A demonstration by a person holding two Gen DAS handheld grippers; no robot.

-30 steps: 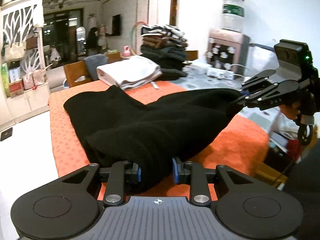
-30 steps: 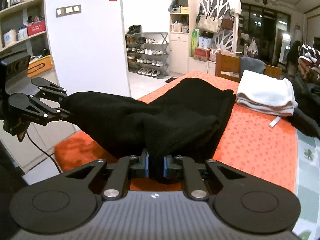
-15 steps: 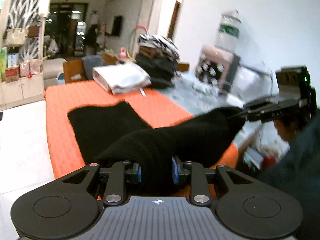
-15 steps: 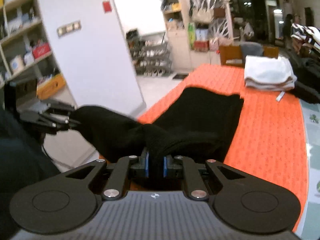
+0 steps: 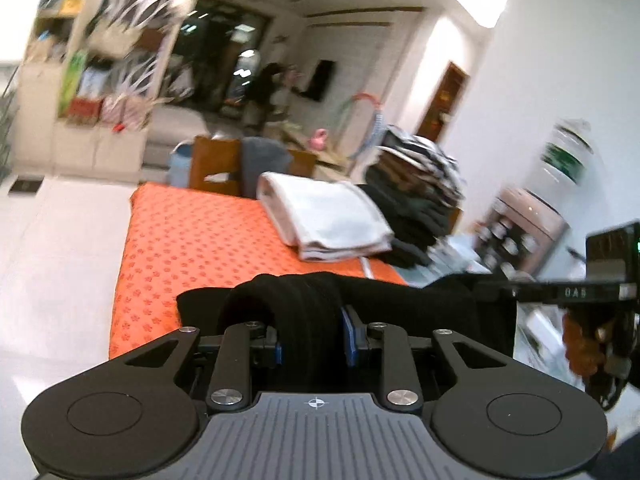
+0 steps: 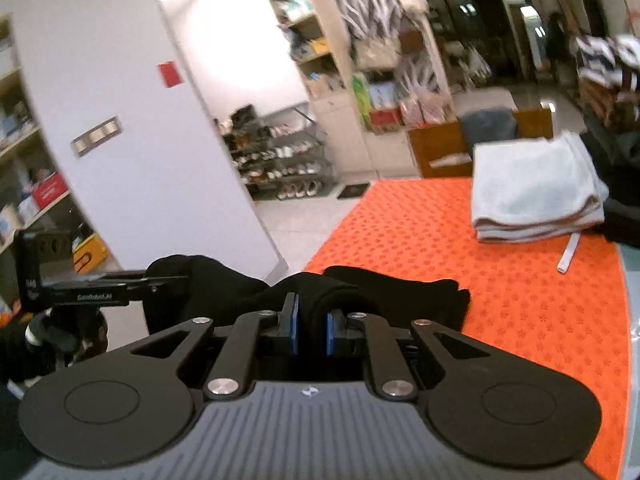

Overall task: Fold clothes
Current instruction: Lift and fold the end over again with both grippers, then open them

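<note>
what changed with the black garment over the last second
The black garment was lifted off the orange table cover and pulled toward the near edge, bunching up. Both the left gripper and the right gripper stay clamped on it. The folded white towel stayed put.

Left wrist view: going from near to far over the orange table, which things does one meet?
Left tool shut on the black garment → bare orange tablecloth → folded white towel → wooden chair.

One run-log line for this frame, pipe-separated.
phase: lifting | left gripper: shut on black garment | right gripper: shut on black garment | orange tablecloth: folded white cloth at far end
</note>
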